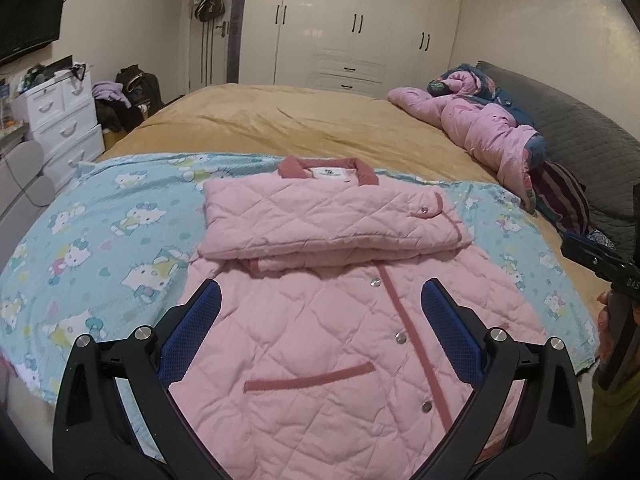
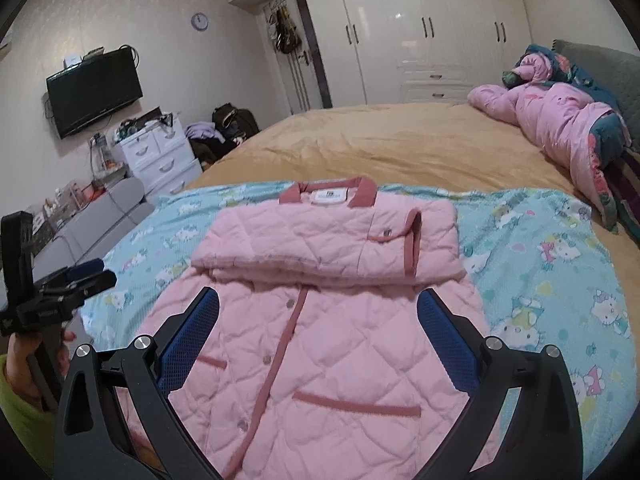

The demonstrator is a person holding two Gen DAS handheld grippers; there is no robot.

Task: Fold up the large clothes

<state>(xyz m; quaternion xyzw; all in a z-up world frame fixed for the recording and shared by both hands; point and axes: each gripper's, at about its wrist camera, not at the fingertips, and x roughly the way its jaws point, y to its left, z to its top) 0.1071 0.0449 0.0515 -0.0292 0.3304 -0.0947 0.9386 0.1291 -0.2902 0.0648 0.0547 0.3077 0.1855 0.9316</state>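
While both sets of fingers hang spread wide and empty above it, one pink quilted jacket lies front-up on a blue cartoon-print sheet at the near end of the bed, its sleeves folded across the chest below the collar.

At the far left, one black television hangs on the wall, and below it stands one white chest of drawers with clutter on top that is too small to make out. Four snap buttons show down the jacket's front in the left wrist view, and two pocket trims appear in the right wrist view, the left one partly hidden behind a blue finger pad. The left gripper and the right gripper each hover over the jacket's lower half, touching nothing; the hem is cut off behind their black frames. Each gripper also shows at the edge of the other's view, held by a hand in a green sleeve. At the far right, one heap of pink bedding lies against the grey headboard, and what sits beneath it is unclear.
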